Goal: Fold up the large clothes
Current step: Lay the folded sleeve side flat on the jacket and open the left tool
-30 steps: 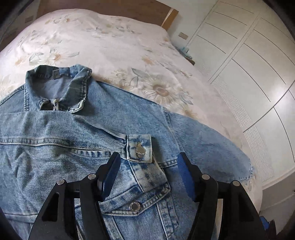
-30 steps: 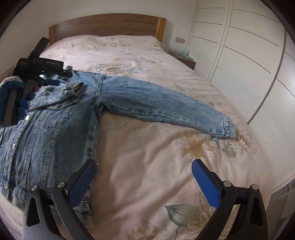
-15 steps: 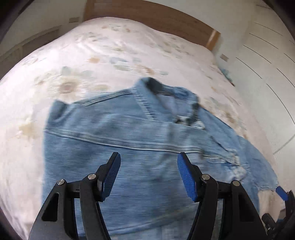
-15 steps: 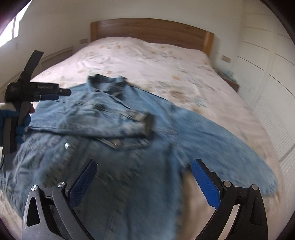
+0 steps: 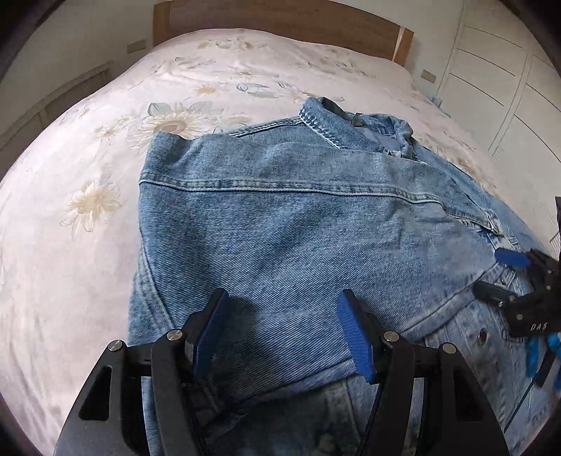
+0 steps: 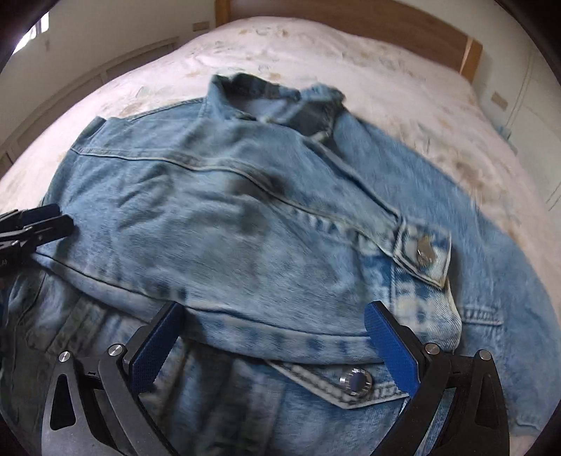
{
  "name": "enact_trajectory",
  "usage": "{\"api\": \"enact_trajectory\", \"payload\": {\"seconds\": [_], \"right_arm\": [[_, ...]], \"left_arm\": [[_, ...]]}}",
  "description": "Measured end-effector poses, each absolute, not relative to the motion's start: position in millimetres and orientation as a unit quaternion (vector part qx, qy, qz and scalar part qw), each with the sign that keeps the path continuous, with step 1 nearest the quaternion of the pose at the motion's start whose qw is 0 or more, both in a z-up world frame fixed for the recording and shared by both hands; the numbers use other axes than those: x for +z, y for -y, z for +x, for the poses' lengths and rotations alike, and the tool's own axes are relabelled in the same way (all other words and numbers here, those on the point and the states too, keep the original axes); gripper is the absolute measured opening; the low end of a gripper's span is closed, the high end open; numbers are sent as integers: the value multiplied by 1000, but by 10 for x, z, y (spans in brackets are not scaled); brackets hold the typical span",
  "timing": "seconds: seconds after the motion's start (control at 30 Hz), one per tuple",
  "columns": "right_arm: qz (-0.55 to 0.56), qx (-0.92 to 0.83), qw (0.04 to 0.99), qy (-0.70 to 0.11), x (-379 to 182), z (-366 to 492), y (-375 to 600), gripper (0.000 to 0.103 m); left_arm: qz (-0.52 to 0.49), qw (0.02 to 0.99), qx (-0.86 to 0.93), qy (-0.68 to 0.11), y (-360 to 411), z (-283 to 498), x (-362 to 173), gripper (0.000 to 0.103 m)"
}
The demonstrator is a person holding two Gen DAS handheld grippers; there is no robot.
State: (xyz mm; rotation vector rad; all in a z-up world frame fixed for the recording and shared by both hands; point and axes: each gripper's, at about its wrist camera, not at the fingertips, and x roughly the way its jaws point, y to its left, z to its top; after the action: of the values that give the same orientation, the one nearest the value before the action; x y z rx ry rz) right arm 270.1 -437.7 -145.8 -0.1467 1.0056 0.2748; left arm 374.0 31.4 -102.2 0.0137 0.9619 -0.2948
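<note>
A denim jacket is spread front-up on the floral bedspread, its collar towards the wooden headboard. A second ago the left gripper was set over the cuff of the sleeve already folded across the chest; now it is seen further along that sleeve, above the part nearer the shoulder, with open jaws and nothing grasped, the cloth lying below the blue pads and not pinched. In the same second the right gripper was brought from the outstretched far sleeve and bare bedspread to the middle of the jacket, so that the buttoned cuff now sits just beyond its right pad and a pocket flap with snap lies between its fingers. Its jaws are likewise spread and empty. From this, one sleeve fold can be judged finished, and both tools appear to be placed for smoothing or for a further fold; the second sleeve is not yet folded.
</note>
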Motion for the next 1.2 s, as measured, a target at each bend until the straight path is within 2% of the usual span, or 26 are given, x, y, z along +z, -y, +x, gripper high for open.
{"api": "enact_trajectory", "payload": {"seconds": [0.13,0.33,0.6,0.87,1.03,1.2], "right_arm": [[-146,117,871,-454,-1274,2551,4274,100],[-138,170,885,-412,-955,2797,3838,100],[-174,187,867,-428,-1257,3435,3330,100],[-123,153,862,-468,-1423,3612,4002,101],[-137,116,875,-449,-1232,3407,4180,101],[-132,158,878,-432,-1129,3082,4007,101]], "left_arm": [[-21,886,-142,-441,-401,3805,-786,58],[-31,893,-110,-434,-328,4290,-687,59],[-39,882,-76,-464,-340,4766,-1058,59],[-56,883,-75,-460,-542,4650,-995,58],[-32,895,-59,-441,-478,4385,-810,59],[-2,896,-64,-439,-223,4085,-850,59]]}}
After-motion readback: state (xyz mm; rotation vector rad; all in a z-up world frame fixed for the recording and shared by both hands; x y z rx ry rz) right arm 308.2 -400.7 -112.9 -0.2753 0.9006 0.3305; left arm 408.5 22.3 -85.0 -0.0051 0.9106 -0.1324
